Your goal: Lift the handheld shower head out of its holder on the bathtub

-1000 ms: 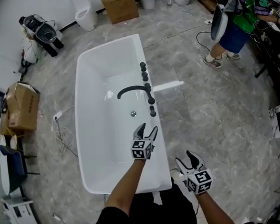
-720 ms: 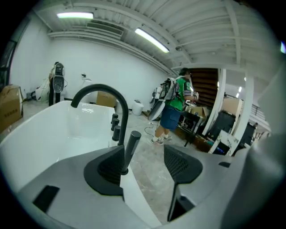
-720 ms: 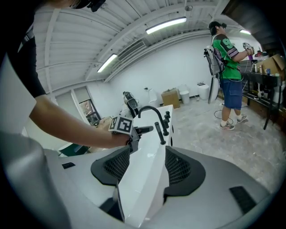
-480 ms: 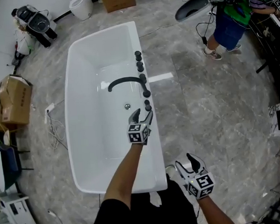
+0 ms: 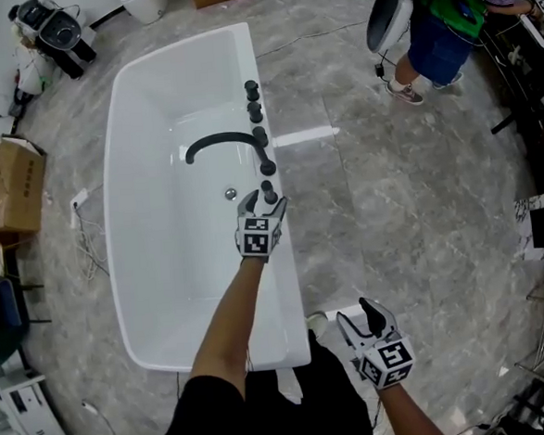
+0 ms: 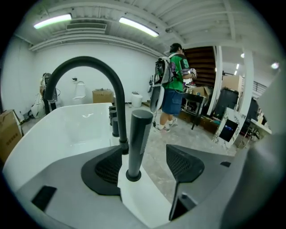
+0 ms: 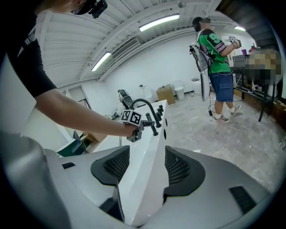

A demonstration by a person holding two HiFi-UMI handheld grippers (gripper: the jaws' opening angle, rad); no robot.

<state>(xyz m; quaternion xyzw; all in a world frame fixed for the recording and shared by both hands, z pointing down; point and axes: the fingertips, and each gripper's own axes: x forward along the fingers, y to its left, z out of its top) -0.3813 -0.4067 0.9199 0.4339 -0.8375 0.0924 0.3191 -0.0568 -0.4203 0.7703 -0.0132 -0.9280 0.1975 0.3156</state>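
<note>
The handheld shower head [image 6: 136, 143] is a dark upright cylinder standing in its holder on the right rim of the white bathtub [image 5: 122, 129]. In the head view the shower head [image 5: 269, 193] is the nearest of the dark fittings along that rim. My left gripper [image 5: 262, 203] reaches over the rim and straddles it. In the left gripper view the left gripper [image 6: 144, 156] has its jaws opening, with the cylinder between the pads and touching neither. My right gripper [image 5: 361, 315] hangs low beside the tub's near corner. In its own view the right gripper [image 7: 142, 167] is open and holds nothing.
A black curved spout [image 5: 220, 143] arches over the tub, and a row of dark knobs [image 5: 253, 102] runs along the rim beyond the shower head. A person in a green shirt [image 5: 444, 23] stands at the far right. A cardboard box [image 5: 10, 188] and cables lie left of the tub.
My left gripper has moved forward along the tub rim and down, from short of the shower head to straddling it. My right gripper has sunk a little.
</note>
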